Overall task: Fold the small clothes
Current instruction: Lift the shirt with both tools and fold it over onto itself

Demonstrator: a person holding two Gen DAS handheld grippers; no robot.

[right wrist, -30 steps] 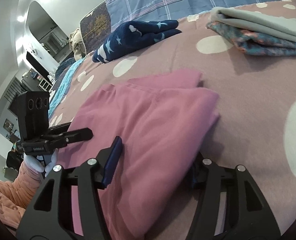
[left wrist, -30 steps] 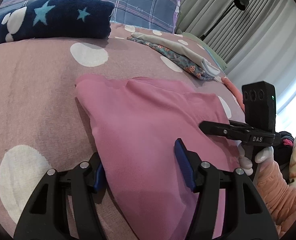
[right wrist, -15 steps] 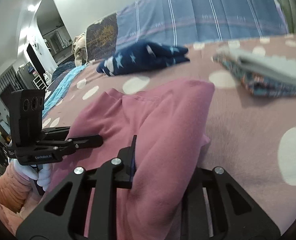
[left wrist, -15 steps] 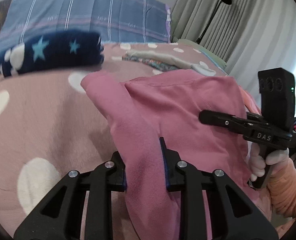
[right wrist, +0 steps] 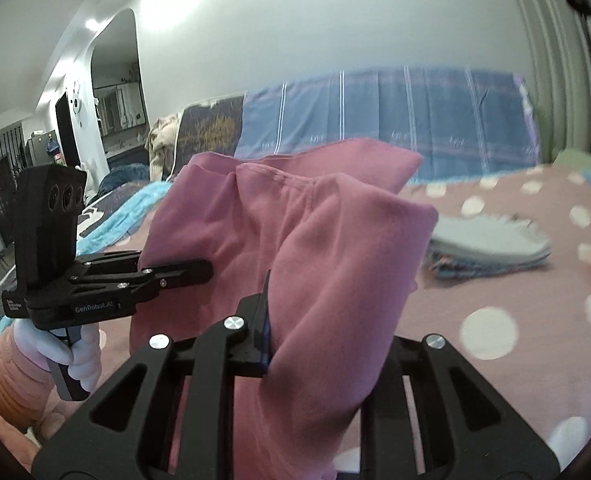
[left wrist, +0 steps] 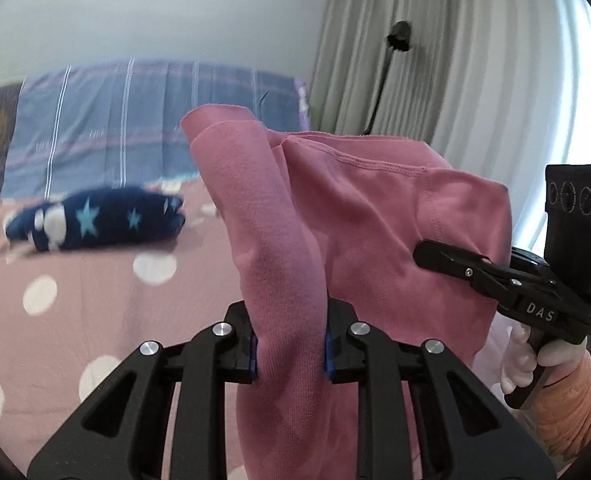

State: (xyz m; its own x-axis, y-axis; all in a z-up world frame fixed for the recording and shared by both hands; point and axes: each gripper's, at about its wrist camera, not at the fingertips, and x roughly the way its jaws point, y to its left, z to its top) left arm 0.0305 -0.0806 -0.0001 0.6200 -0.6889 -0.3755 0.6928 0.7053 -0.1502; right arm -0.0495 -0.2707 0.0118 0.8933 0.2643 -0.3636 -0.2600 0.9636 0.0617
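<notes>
The left claw is pinching a bunched fold of the pink garment, its blue pads pressed into the cloth from both sides; its jaws have just been closing, and the cloth is plainly caught between them. The right claw pinches the other near corner of the same garment in the same way, though the fabric drapes over one finger and hides that pad; its jaws too have just been closing with the cloth between them. Each claw shows in the other's camera, a gloved hand gripping the handle below. Between the two claws the garment hangs up off the bed, its stitched hem standing at the top and the loose body sagging down toward the person, so none of it that shows lies flat on the spotted cover. Farther off, a folded navy piece with stars lies on the far left, and a small stack of folded grey and patterned clothes sits on the far right; a blue checked pillow lies along the head of the bed. Those folded piles suggest part of the job is done. This pink piece looks only partly folded; it seems to need laying over and flattening, then setting beside the others.
</notes>
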